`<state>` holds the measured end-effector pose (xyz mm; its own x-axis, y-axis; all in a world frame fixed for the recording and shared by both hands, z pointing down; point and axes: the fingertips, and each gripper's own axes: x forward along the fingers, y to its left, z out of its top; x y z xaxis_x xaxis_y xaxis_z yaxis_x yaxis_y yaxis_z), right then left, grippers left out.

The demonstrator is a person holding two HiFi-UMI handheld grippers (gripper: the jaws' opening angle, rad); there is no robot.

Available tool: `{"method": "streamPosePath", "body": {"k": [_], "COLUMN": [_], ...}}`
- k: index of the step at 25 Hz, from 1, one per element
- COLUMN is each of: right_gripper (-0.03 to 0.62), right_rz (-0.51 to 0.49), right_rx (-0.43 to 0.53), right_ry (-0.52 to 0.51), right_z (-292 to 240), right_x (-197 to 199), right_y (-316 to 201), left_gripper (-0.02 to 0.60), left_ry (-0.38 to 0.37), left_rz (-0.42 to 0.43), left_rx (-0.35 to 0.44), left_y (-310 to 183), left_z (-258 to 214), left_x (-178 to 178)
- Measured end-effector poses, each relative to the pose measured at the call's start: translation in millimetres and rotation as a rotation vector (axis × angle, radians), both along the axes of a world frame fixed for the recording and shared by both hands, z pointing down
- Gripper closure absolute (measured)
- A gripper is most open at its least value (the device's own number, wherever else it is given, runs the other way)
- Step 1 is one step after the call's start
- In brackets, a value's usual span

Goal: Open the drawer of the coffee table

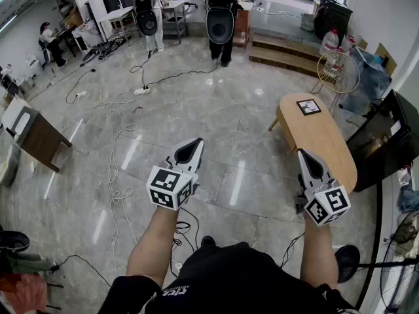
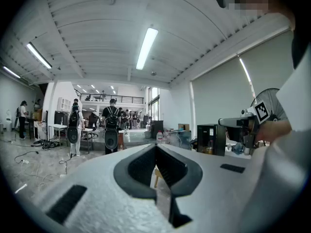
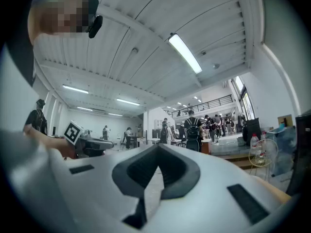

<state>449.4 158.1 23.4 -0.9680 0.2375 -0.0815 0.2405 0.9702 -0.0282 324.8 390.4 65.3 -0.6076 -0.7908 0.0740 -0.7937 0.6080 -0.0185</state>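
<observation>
Drawer and handle do not show from above: only the oval wooden top of the coffee table (image 1: 321,142) is in sight, at the right of the head view, with a square marker card (image 1: 309,106) lying near its far end. Which side holds the drawer cannot be told.

The right gripper (image 1: 305,156) is held level by the table's near end, its jaws clenched on nothing. The left gripper (image 1: 194,144) is also level, clenched and empty, well apart from the table over bare floor. Neither touches the table.

By my reading the task is at its start, in the approach. The next move calls for getting lower and round to the table's side to find the drawer front, then opening a pair of jaws to take its handle or edge and pull straight out.

The table stands on a glossy grey tiled floor (image 1: 216,110). Loose cables (image 1: 114,120) trail across it to the left. A dark screen (image 1: 386,136) stands just beyond the table. Farther off are low steps (image 1: 281,52) and people with backpacks (image 1: 219,18).
</observation>
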Motion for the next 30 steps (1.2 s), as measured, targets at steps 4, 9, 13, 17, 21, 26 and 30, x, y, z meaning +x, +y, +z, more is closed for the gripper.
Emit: {"method": "streamPosePath", "body": {"k": [4, 9, 13, 17, 21, 26, 30], "right_gripper": [0.592, 0.592, 0.592, 0.592, 0.591, 0.590, 0.589], "right_rz": [-0.003, 0.001, 0.010, -0.002, 0.037, 0.066, 0.069], "right_rx": [0.002, -0.016, -0.016, -0.030, -0.070, -0.080, -0.085], "right_ry": [-0.002, -0.002, 0.005, 0.000, 0.022, 0.047, 0.083], "right_z": [1.3, 6.5, 6.1, -0.9, 12.1, 30.8, 38.9], "right_x": [-4.1, -4.7, -7.4, -10.6, -18.2, -22.9, -26.2], "right_y": [3.3, 7.1, 17.5, 32.0, 36.4, 59.3, 66.3], "left_gripper": [0.581, 0.581, 0.581, 0.581, 0.581, 0.581, 0.581], "left_ry": [-0.004, 0.012, 0.045, 0.064, 0.098, 0.061, 0.104], "left_rz": [-0.002, -0.003, 0.000, -0.016, -0.052, -0.014, -0.019], "left_rx": [0.000, 0.007, 0.022, 0.021, 0.051, 0.032, 0.043], "left_y": [2.1, 8.1, 27.6, 57.2, 83.8, 105.0, 121.6], "left_z": [-0.4, 6.8, 15.5, 25.2, 34.5, 35.9, 47.1], "left_x": [-2.5, -3.5, -6.2, -12.3, -22.1, -23.8, -30.7]}}
